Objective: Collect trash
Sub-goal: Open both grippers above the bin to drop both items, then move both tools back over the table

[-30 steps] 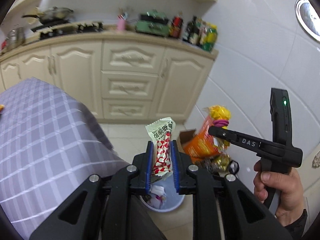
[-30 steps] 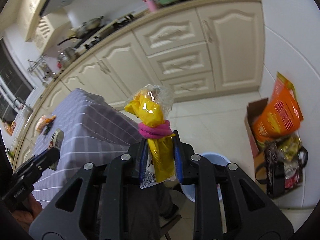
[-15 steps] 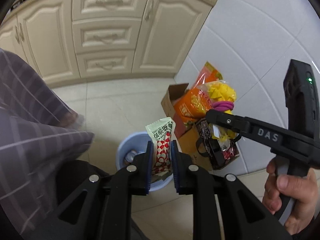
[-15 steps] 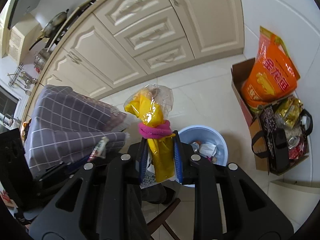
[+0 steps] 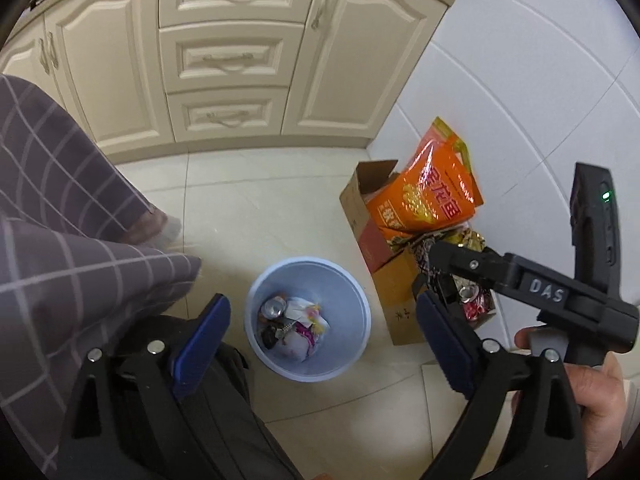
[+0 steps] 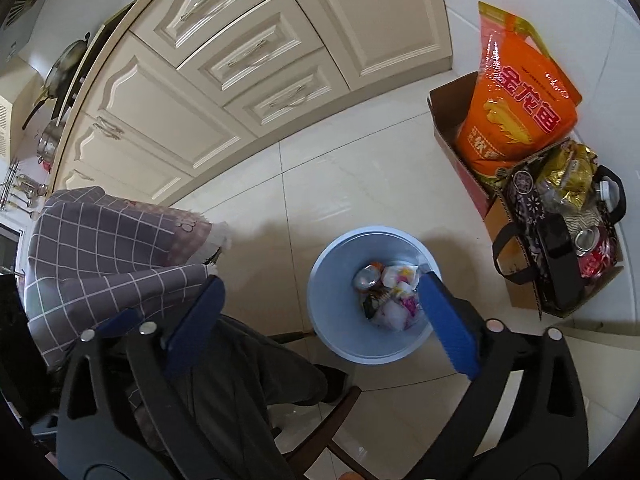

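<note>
Both wrappers were gone from the jaws, and both grippers hung spread wide above the round pale-blue plastic bin (image 5: 256, 304).

A second before, the left gripper (image 5: 320, 320) had pinched a white-and-red snack wrapper and the right gripper (image 6: 320, 300) a yellow bag tied with a pink band; since then the jaws of both had just been opening, and nothing lay between either pair. The blue pads (image 5: 202, 338) of the left touched nothing, with the bin showing on the cream tiled floor (image 5: 260, 208) between them. Crumpled trash (image 6: 390, 294) and a can lay at the bin's bottom; whether the two dropped pieces were among it could not be told. In the left view the right gripper (image 5: 430, 276), held by the person's hand (image 5: 592, 384), stood open beside the brown cardboard box (image 5: 394, 292) holding an orange printed bag (image 5: 424, 196).
</note>
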A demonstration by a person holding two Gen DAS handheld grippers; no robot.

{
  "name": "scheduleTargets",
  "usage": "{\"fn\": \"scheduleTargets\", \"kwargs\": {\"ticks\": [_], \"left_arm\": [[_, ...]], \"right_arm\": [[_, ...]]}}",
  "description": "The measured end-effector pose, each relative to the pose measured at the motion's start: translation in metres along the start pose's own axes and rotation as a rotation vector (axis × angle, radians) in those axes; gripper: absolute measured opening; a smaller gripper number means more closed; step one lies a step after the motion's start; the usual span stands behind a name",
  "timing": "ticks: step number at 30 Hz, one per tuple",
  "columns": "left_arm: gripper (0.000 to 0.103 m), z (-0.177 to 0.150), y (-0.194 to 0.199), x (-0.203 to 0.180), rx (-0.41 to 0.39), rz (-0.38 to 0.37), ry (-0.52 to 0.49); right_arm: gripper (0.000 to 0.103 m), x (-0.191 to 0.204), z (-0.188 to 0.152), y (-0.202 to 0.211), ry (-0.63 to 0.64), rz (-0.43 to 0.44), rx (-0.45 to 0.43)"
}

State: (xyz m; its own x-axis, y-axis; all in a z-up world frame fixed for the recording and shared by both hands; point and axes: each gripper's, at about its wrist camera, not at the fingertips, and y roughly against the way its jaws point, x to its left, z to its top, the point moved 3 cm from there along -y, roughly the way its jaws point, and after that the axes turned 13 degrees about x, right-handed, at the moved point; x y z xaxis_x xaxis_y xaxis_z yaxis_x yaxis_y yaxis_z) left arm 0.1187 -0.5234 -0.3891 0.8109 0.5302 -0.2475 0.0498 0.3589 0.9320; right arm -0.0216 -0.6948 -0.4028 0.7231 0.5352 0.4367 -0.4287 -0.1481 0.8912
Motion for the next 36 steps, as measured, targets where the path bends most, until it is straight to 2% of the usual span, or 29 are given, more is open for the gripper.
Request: {"fn": "scheduleTargets", "kwargs": {"ticks": [5, 11, 19, 28, 36], "left_arm": [[0.093, -0.002, 0.030, -0.005, -0.066, 0.008, -0.017], [0.093, -0.008, 0.060, -0.009, -0.103, -0.008, -0.027], [0.093, -0.013, 0.111, -0.009, -0.216, -0.011, -0.043], [0.093, -0.022, 0.167, 0.009, -0.327, 0.018, -0.036], [0.093, -0.039, 0.229, 0.043, -0.464, 0.075, 0.013]], "right_arm": [[0.097, 0.007, 0.001, 0.010, 0.006, -0.001, -0.018], [0.097, 0.024, 0.002, 0.027, 0.038, 0.010, -0.048], [0.097, 0.063, 0.003, 0.054, 0.110, 0.033, -0.097], [0.097, 0.124, 0.001, 0.081, 0.211, 0.073, -0.151], [0.097, 0.204, -0.003, 0.102, 0.351, 0.125, -0.187]]}}
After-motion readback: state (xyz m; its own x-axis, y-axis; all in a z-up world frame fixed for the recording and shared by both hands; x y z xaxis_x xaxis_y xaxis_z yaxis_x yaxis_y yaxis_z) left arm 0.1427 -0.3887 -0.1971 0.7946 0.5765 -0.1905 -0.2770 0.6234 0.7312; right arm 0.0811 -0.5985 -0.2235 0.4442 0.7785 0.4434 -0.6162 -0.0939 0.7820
